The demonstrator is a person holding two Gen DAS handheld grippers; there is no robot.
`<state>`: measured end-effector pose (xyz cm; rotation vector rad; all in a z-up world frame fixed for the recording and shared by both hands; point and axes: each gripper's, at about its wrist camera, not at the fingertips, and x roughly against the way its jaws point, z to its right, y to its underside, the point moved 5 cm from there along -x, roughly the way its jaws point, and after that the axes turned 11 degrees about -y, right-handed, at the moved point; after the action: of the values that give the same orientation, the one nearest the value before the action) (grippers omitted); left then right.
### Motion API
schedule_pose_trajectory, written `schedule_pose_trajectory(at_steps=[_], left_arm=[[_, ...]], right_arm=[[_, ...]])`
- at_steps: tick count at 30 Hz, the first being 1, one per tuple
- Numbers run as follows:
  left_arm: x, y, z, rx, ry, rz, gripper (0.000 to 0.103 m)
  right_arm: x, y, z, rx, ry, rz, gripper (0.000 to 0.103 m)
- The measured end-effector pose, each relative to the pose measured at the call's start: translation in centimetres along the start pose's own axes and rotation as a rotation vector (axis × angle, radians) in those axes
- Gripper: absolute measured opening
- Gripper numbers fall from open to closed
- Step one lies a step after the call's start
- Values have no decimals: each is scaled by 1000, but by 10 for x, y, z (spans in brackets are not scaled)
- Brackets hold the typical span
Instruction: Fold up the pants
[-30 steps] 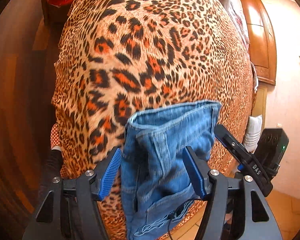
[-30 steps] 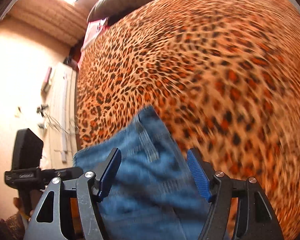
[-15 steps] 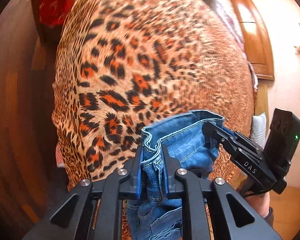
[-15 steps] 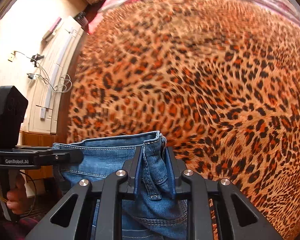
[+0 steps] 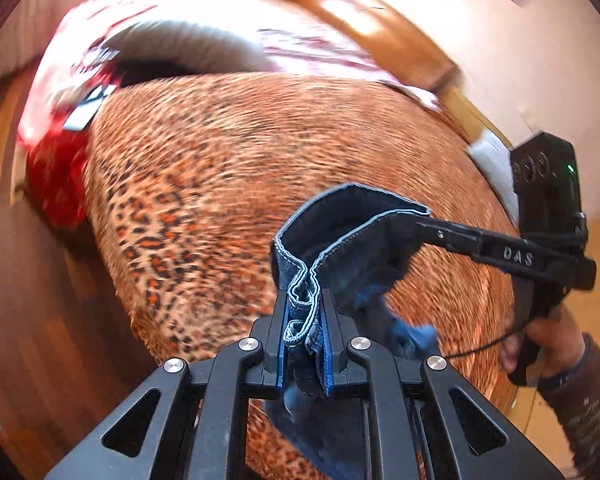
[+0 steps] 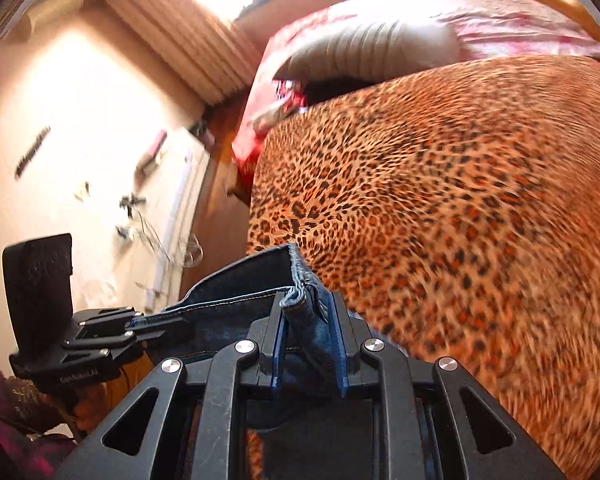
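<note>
Blue denim pants (image 5: 352, 236) hang between both grippers above a bed with a leopard-print cover (image 5: 228, 152). My left gripper (image 5: 305, 320) is shut on one corner of the waistband. My right gripper (image 6: 308, 312) is shut on the other corner of the pants (image 6: 244, 284). The band stretches taut between them and the rest of the pants hangs below, mostly hidden. The right gripper shows in the left wrist view (image 5: 424, 226) and the left gripper in the right wrist view (image 6: 140, 322). The views are motion-blurred.
A grey pillow (image 5: 188, 46) and red-and-white bedding (image 5: 56, 168) lie at the head of the bed. A wooden headboard (image 5: 380, 32) stands behind. A wall with a white panel and cables (image 6: 168, 208) is left of the bed. Wooden floor (image 5: 32, 300) runs beside it.
Both grippers went from open around the pants to shut on the waistband, then lifted it off the cover. The views have tilted up toward the head of the bed.
</note>
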<state>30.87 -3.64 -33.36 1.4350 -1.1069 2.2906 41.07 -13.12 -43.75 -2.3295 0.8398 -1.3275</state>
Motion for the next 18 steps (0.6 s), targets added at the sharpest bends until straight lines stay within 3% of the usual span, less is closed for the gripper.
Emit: schedule_pose_trajectory(at_steps=[6,11,13,16,18], left_arm=[[20,60,59,-150,104,-60,12],[-34,133,87,-148,172,-336,13],[-61,167,91,-152,141,-440,12],[-72,187,89,-142,128,-501,14],[-58,188,82,-116,148,-511,15]], right_arm=[[70,76,2,-74,1,114,20],[86,156,38,-184,92,96,23],[85,185,58,-263,121,87,23],[88,209,71,-332,129,103,24],[100,211,69,-341,127,132,29]])
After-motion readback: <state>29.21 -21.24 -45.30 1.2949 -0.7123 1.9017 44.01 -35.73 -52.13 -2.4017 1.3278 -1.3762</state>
